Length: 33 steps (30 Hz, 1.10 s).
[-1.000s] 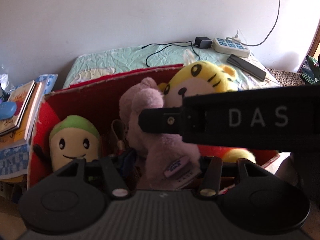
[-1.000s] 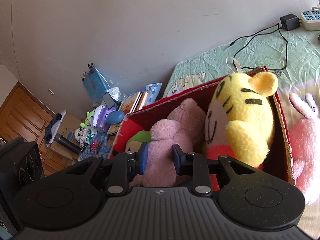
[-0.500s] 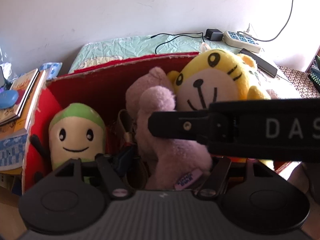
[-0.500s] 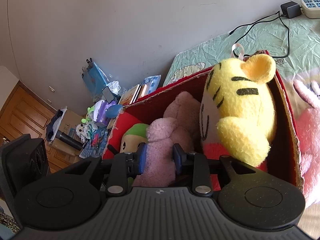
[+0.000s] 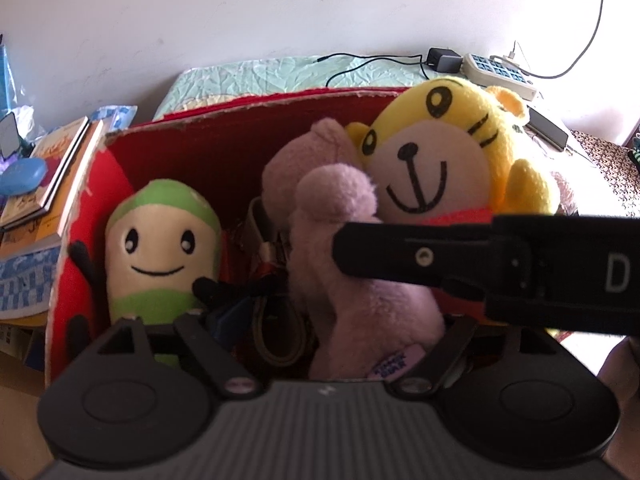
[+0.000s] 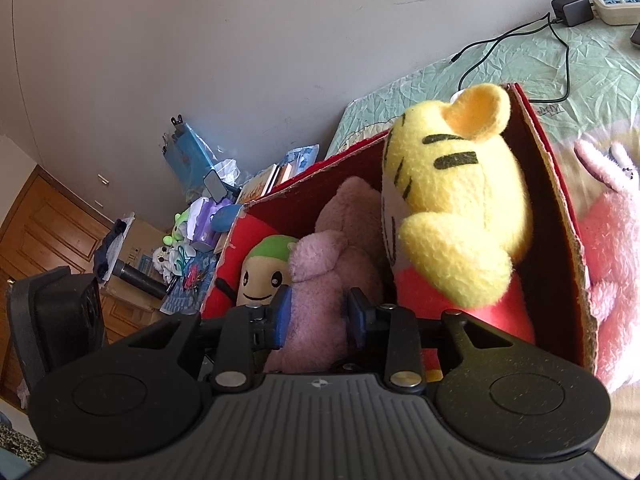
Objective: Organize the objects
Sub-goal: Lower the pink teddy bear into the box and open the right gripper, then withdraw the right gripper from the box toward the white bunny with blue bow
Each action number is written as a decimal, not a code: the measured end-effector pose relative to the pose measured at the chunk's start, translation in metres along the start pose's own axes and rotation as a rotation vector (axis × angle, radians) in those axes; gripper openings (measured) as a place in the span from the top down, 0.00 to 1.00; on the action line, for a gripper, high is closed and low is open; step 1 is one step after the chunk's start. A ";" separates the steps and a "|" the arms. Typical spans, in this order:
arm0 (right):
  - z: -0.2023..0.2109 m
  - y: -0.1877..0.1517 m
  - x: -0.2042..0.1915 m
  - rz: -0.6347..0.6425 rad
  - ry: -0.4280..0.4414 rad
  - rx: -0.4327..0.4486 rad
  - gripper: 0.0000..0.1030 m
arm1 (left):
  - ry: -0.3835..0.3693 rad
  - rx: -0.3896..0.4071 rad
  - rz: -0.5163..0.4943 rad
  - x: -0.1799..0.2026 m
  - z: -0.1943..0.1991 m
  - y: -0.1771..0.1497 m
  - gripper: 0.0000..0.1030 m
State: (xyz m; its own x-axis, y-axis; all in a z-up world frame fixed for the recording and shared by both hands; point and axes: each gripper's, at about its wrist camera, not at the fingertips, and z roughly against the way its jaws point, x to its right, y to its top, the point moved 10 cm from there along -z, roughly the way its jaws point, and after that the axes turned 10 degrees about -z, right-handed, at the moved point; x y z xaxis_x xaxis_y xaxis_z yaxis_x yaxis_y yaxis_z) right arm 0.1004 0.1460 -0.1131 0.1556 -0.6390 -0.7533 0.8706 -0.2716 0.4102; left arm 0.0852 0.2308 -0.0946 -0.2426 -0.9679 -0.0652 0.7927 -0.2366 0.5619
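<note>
In the red box (image 5: pixel 224 148) a mauve plush (image 5: pixel 360 280) sits between a green-capped doll (image 5: pixel 160 248) and a yellow tiger (image 5: pixel 440 160) (smiling), the left gripper (image 5: pixel 320 320) opening around it.

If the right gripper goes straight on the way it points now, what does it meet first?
Most likely the mauve plush toy: it already sits between the fingers of the right gripper, whose jaws are opening. Behind it is the red box; depth is unclear.

Fuzzy cloth purple plush toy (image 6: pixel 332 280), rough cardboard red box (image 6: pixel 560 184), crinkled quilted bedcover (image 6: pixel 592 60).
</note>
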 end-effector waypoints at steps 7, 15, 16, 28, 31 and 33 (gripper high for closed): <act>0.011 0.002 0.008 -0.017 -0.015 0.025 0.64 | 0.028 0.006 -0.017 0.002 0.012 0.002 0.11; 0.026 0.000 0.014 -0.037 -0.041 0.049 0.64 | 0.068 -0.029 0.004 -0.003 0.026 -0.004 0.10; 0.028 -0.001 0.014 -0.036 -0.042 0.052 0.64 | 0.071 -0.027 0.005 -0.003 0.028 -0.005 0.10; 0.059 -0.011 0.010 0.004 -0.038 0.095 0.63 | 0.130 0.009 0.032 0.001 0.065 -0.012 0.09; 0.066 -0.014 0.010 0.010 -0.034 0.099 0.63 | 0.109 0.003 0.040 0.007 0.072 -0.016 0.09; 0.070 -0.016 0.012 0.010 -0.029 0.097 0.63 | 0.111 0.006 0.042 0.012 0.077 -0.020 0.09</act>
State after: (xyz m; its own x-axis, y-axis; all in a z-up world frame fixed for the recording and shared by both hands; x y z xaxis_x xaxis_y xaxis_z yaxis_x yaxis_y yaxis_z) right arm 0.0554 0.0920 -0.0923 0.1496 -0.6623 -0.7341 0.8193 -0.3325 0.4670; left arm 0.0232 0.2303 -0.0430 -0.1455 -0.9804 -0.1326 0.7975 -0.1955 0.5708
